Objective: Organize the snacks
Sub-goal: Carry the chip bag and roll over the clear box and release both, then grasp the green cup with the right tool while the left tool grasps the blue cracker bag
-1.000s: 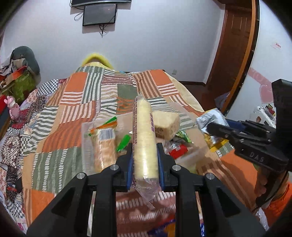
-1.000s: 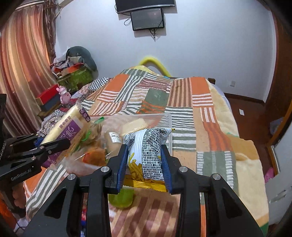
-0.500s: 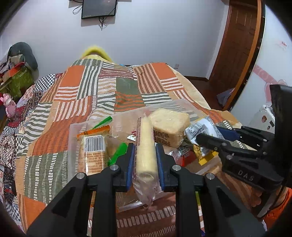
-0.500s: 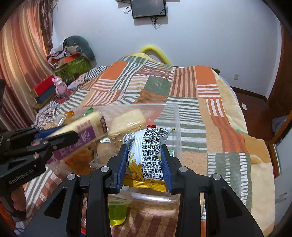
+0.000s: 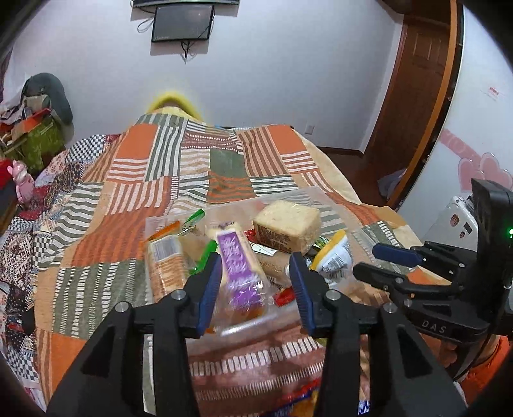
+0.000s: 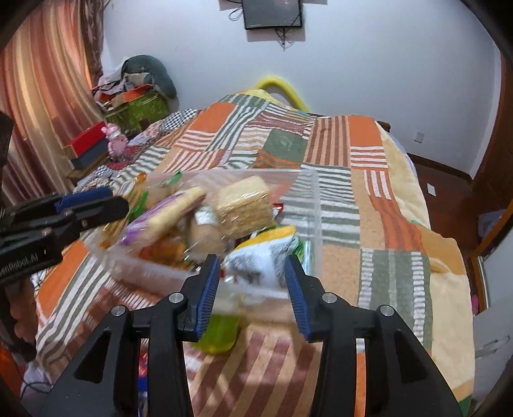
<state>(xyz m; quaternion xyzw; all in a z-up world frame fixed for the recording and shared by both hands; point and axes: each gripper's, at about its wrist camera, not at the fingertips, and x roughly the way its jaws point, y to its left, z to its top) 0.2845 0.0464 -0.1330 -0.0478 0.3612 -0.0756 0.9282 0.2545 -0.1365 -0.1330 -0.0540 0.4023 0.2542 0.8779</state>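
- Two handheld grippers stood over a clear plastic bin (image 5: 160, 221) of snacks on a patchwork bedspread (image 5: 134, 179); the left gripper (image 5: 256, 285) had just been opening, its blue pads apart and touching nothing, with the purple-labelled pale roll (image 5: 235, 259) lying loose between them in the bin.
- Beside it, the right gripper (image 6: 251, 287) had likewise just been opening, its jaws parted and clear of the black-and-white printed bag with a yellow edge (image 6: 263, 256), which lay blurred at the bin's near right corner.
- Only the right wrist view showed a green-yellow cup (image 6: 219, 330) on the bedspread just in front of the bin, partly behind the left-hand finger.
- Only the left wrist view showed a red-and-yellow wrapper (image 5: 301, 401) at its bottom edge, nearer than the bin, too blurred to identify.
- Inside the bin, a tan biscuit pack with a barcode (image 5: 166, 266) sat to the left, a brown roll in the middle, and a pale square block of crackers (image 5: 287, 227) towards the far side.
- Further off, the left wrist view took in a wooden door (image 5: 413, 96), while the right wrist view took in striped curtains (image 6: 41, 96) and a pink toy (image 6: 115, 141).
- Both views caught a dark wall screen (image 5: 182, 22) at the back.
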